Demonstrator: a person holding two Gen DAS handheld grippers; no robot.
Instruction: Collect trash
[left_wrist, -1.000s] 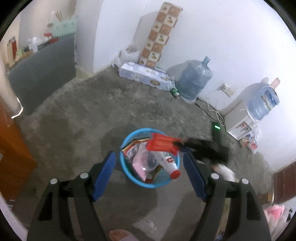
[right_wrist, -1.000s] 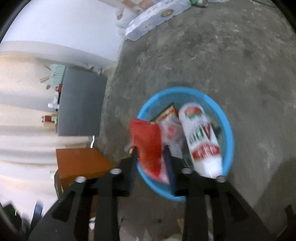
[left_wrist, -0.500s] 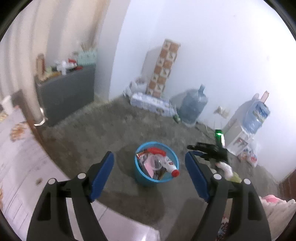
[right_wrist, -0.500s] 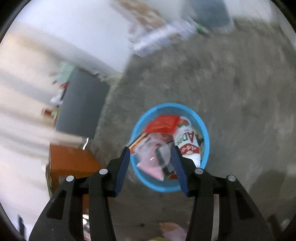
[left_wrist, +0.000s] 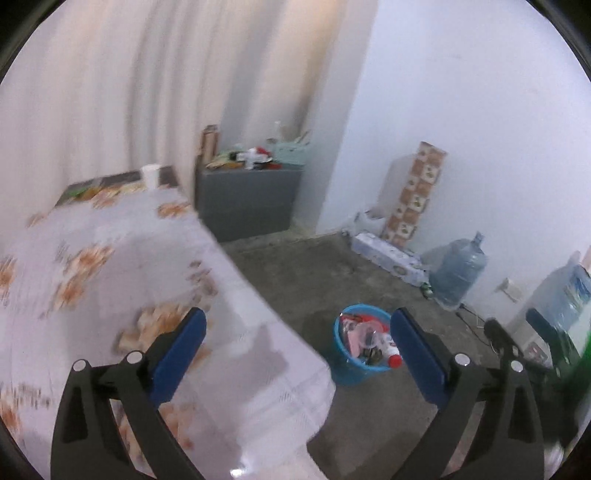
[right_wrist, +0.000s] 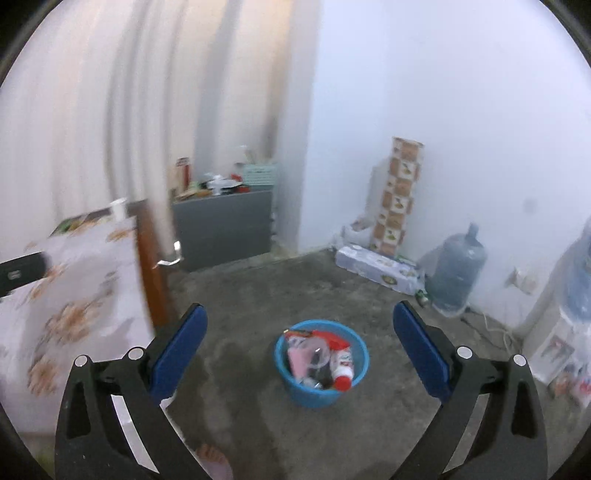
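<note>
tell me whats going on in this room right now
A person is tidying up with a two-finger claw in each hand. The round blue plastic bin stands on the grey concrete floor, already full: a white bottle with a red cap, a red wrapper and clear plastic packaging. The left claw and right claw are both opening with nothing between the jaws, back from the bin, beside a table with a floral cloth.

Right gripper (right_wrist: 297, 328): jaws opening, nothing between them.
Blue bin (right_wrist: 321, 395): on the concrete floor (right_wrist: 258, 295), filled with wrappers and a red-capped bottle (right_wrist: 341, 365).
Water jug (right_wrist: 456, 273): by the wall.
Table (right_wrist: 74, 280): at left, floral cloth.
</note>
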